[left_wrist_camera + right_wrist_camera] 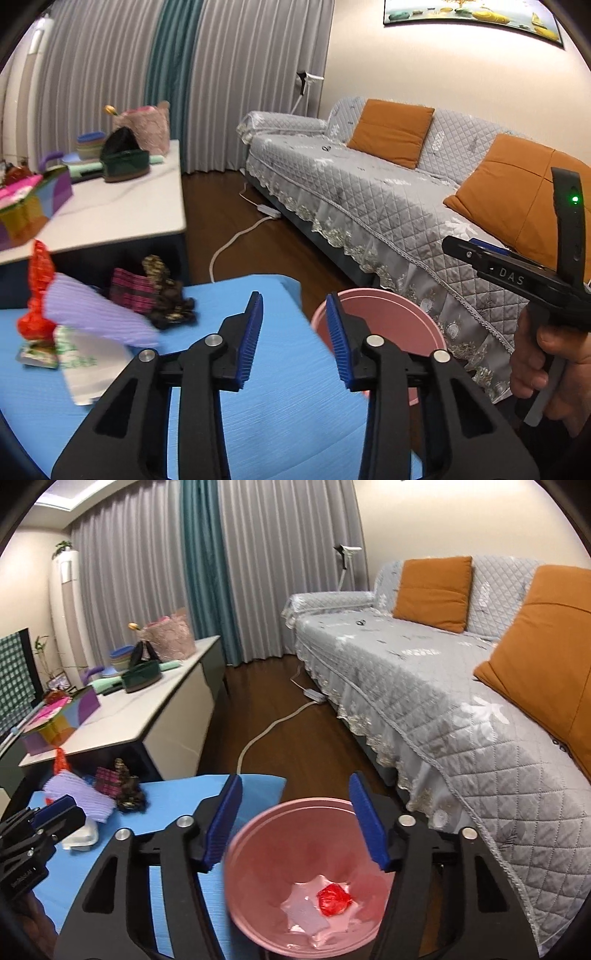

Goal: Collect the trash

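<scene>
A pink bin point(255, 853) stands on the floor by the blue mat point(177, 797), right under my right gripper point(295, 819). That gripper is open with nothing between its blue pads. A red wrapper point(332, 904) and a pale scrap lie at the bin's bottom. My left gripper point(295, 332) hangs open and empty over the mat's right edge, the bin point(391, 321) just beyond it. On the mat's left lie a red wrapper point(37, 295), a purple pleated piece point(92, 314), a white packet point(88, 369) and dark patterned wrappers point(166, 299).
A grey quilted sofa point(369, 192) with orange cushions point(391, 129) runs along the right. A white low table point(122, 210) with boxes and bowls stands behind the mat. A white power cable point(236, 236) crosses the wooden floor between them. A hand point(546, 350) holds the right gripper's handle.
</scene>
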Available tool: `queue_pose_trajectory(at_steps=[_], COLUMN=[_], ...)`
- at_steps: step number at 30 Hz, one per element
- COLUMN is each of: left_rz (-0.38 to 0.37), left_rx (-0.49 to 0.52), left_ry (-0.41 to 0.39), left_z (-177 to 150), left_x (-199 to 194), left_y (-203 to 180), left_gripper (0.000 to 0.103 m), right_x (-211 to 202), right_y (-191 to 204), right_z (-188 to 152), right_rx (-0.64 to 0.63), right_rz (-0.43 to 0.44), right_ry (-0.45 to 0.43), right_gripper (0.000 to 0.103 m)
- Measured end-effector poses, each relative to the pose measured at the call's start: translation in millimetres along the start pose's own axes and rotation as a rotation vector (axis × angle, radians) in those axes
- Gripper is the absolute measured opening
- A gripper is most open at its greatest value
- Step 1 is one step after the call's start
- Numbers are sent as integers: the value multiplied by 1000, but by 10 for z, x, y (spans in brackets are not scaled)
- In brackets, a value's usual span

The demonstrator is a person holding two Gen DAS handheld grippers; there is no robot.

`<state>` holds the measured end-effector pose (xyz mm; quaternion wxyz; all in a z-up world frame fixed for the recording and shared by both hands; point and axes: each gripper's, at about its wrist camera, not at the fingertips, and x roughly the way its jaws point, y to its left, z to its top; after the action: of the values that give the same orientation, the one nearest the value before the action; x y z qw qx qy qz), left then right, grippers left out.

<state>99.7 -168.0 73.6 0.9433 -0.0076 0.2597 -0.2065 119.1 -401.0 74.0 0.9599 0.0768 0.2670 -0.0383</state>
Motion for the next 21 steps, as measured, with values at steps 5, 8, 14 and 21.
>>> queue_pose_trajectory(at_steps=[5, 8, 14, 21], left_rz=[31, 54, 134, 203], left_rx=[19, 39, -16, -84], left_ry=[-33, -45, -61, -59], left_z=[-29, -61, -200, -357], left_x=[-322, -482, -664, -700], left_y=[238, 401, 834, 1174], left_gripper=[32, 32, 32, 32], right_x=[-118, -151, -197, -106], right_y=[307, 423, 608, 771], right_z=[-34, -70, -121, -142], right_rx=[-65, -96, -114, -121], right_rz=[-11, -24, -30, -2], right_ry=[-38, -53, -95, -72], right_gripper=[56, 56, 56, 56])
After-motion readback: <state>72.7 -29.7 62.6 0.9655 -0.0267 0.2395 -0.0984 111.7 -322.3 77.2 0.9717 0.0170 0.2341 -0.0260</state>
